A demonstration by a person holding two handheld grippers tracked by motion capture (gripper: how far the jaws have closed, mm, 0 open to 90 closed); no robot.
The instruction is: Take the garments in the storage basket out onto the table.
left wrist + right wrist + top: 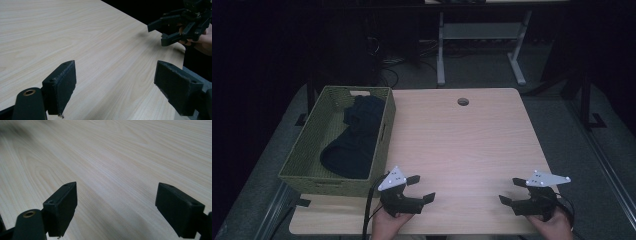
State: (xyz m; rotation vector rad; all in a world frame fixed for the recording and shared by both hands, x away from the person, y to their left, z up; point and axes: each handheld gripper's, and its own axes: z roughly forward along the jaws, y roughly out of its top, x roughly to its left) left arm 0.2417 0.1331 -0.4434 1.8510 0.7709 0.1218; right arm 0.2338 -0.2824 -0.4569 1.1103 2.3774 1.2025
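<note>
An olive-green woven basket (310,136) stands on the left side of the light wooden table (462,145). A dark navy cloth (354,137) lies bunched inside it. At the table's near edge my left gripper (424,188) is held open just right of the basket's front corner, with nothing between its jaws (115,85). Toward the near right corner my right gripper (509,190) also stands open and empty (116,207), pointing in toward the left one. In the left gripper view the right gripper (157,34) appears at the upper right, held by a hand.
A round cable hole (463,102) sits near the table's far edge. Beyond the table are the white legs of another desk (441,50) and cables on the dark floor (387,70). Bare wood lies between the two grippers.
</note>
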